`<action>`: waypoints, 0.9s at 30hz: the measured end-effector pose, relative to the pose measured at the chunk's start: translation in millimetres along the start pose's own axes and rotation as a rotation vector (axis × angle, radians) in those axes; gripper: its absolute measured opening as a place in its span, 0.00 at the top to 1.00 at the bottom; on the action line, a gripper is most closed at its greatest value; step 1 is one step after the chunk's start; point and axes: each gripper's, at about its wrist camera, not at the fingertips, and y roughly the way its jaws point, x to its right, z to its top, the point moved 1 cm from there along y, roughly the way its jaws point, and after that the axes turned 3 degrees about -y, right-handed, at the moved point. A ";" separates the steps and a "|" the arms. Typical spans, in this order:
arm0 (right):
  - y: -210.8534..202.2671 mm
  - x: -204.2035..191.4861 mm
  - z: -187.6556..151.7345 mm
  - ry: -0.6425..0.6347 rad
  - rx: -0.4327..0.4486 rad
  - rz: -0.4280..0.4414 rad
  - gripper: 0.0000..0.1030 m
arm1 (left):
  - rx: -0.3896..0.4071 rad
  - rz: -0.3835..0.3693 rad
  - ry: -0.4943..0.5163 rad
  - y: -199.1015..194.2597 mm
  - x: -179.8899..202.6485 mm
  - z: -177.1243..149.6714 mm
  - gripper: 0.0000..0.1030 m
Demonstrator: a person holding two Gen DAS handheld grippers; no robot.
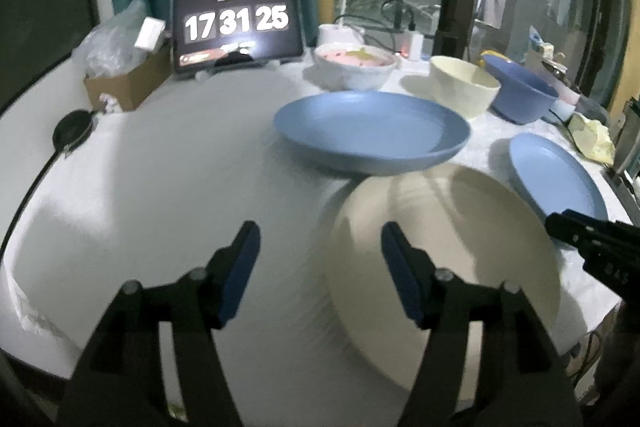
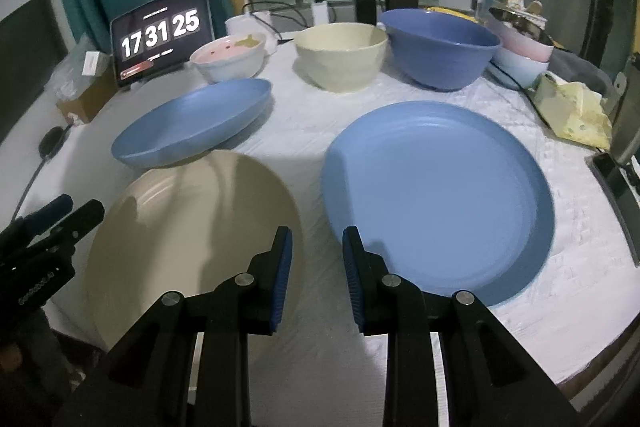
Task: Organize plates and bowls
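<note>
A cream plate (image 1: 460, 259) lies at the table's near edge. My left gripper (image 1: 320, 231) is open, and the plate's left rim sits between its blue pads without being pressed. In the right wrist view the left gripper (image 2: 82, 205) shows at the cream plate's (image 2: 192, 227) left side. My right gripper (image 2: 317, 233) stands open by a narrow gap over bare cloth, between the cream plate and a flat blue plate (image 2: 440, 195). A deep blue plate (image 2: 192, 123) lies behind. Further back stand a cream bowl (image 2: 340, 55), a blue bowl (image 2: 440, 47) and a white bowl (image 2: 228, 61).
A tablet (image 1: 236, 25) showing a clock stands at the back, with a cardboard box (image 1: 124, 87) to its left. A black round object (image 1: 72, 131) with a cable lies at the left. Stacked pale bowls (image 2: 520, 59) and a yellow cloth (image 2: 576, 119) crowd the right edge.
</note>
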 end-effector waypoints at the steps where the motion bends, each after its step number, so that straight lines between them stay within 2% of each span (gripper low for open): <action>1: 1.2 -0.8 -0.8 -0.001 -0.003 0.001 0.73 | -0.005 0.003 0.000 1.3 -1.6 -1.3 0.37; 10: 16.6 -1.2 -12.5 0.026 -0.063 0.023 0.73 | -0.085 -0.024 -0.001 14.4 0.4 -16.9 0.37; 20: 22.4 -6.1 -17.6 0.015 -0.082 0.062 0.73 | -0.111 -0.017 0.057 22.4 10.6 -29.4 0.39; 25: 21.3 -10.6 -18.5 -0.007 -0.079 0.072 0.77 | -0.109 -0.054 0.089 19.0 18.6 -30.1 0.66; 27: 20.5 -9.9 -18.5 -0.011 -0.069 0.070 0.79 | -0.106 -0.049 0.103 17.2 22.8 -30.9 0.66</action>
